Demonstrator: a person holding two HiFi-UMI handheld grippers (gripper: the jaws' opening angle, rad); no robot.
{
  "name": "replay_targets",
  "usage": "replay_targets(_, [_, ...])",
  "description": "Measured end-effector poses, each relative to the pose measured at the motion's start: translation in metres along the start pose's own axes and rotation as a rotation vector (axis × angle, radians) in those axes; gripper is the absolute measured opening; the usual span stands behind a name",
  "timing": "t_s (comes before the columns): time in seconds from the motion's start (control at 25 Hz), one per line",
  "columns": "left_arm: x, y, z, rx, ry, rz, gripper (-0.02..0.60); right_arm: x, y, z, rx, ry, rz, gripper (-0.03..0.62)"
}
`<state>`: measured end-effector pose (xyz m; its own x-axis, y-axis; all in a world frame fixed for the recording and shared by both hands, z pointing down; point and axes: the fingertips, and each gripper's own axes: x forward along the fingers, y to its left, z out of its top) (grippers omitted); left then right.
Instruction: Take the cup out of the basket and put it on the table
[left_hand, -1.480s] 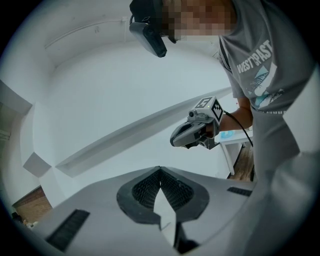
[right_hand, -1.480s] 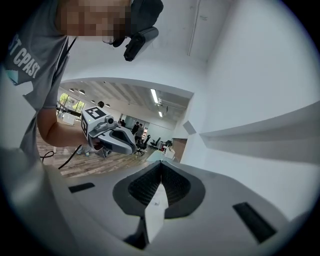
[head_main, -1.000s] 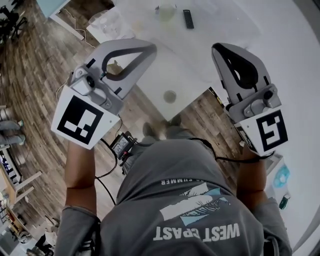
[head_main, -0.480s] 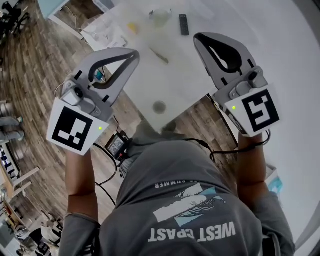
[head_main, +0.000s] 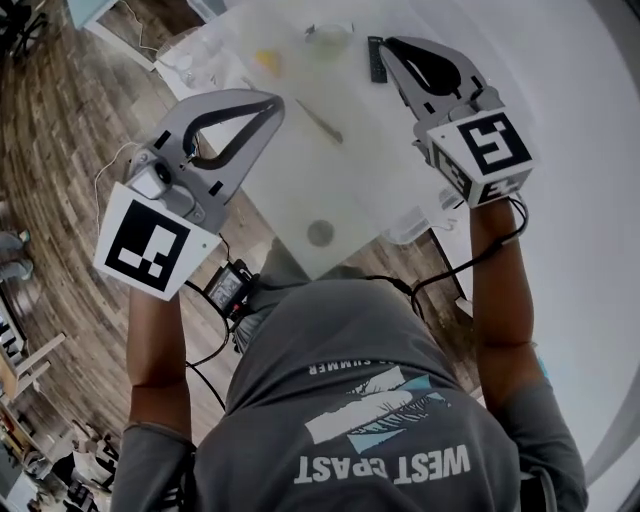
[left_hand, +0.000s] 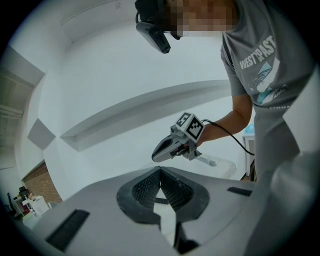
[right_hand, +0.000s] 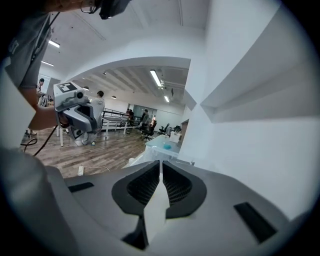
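Both grippers are held up in the air above a white table (head_main: 400, 150). My left gripper (head_main: 268, 100) hangs over the table's left edge, jaws together with nothing between them (left_hand: 160, 170). My right gripper (head_main: 392, 46) reaches further out beside a black remote (head_main: 375, 58) and is shut and empty as well (right_hand: 160, 163). A pale clear vessel (head_main: 330, 35), possibly the cup, stands at the table's far end, blurred. I see no basket. Each gripper view shows the other gripper: the right one (left_hand: 176, 145) and the left one (right_hand: 75, 111).
On the table lie a thin stick (head_main: 320, 122), a yellow item (head_main: 266, 60) and a round grey spot (head_main: 320, 233). A clear plastic container (head_main: 410, 225) sits by the near table corner. Wood floor (head_main: 70, 150) lies to the left, a white wall (head_main: 590, 150) to the right.
My right gripper has moved forward and away over the table, up beside the remote. The left gripper has shifted only a little. The head view has tilted slightly.
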<state>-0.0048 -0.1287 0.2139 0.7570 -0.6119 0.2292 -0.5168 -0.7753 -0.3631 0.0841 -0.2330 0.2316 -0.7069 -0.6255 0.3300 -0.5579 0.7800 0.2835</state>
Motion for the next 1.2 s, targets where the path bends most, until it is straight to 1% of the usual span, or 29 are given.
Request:
replay_targets(0.2, [0.002, 0.024, -0.022, -0.034, 0.001, -0.006, 0.011, 0.066, -0.028, -0.026, 0.006, 0.088, -0.008, 0.043])
replay_targets(0.36, [0.005, 0.041, -0.038, -0.068, 0.004, -0.015, 0.011, 0.111, -0.047, -0.052, 0.030, 0.160, -0.010, 0.054])
replay_targets(0.6, [0.018, 0.047, -0.045, -0.085, 0.013, -0.024, 0.011, 0.144, -0.068, -0.097, 0.062, 0.243, -0.004, 0.061])
replay_targets(0.96, [0.026, 0.062, -0.059, -0.120, 0.032, -0.027, 0.011, 0.192, -0.084, -0.162, 0.126, 0.369, 0.010, 0.078])
replay_targets(1.2, [0.032, 0.070, -0.070, -0.143, 0.046, -0.029, 0.011, 0.214, -0.092, -0.198, 0.159, 0.427, 0.013, 0.083])
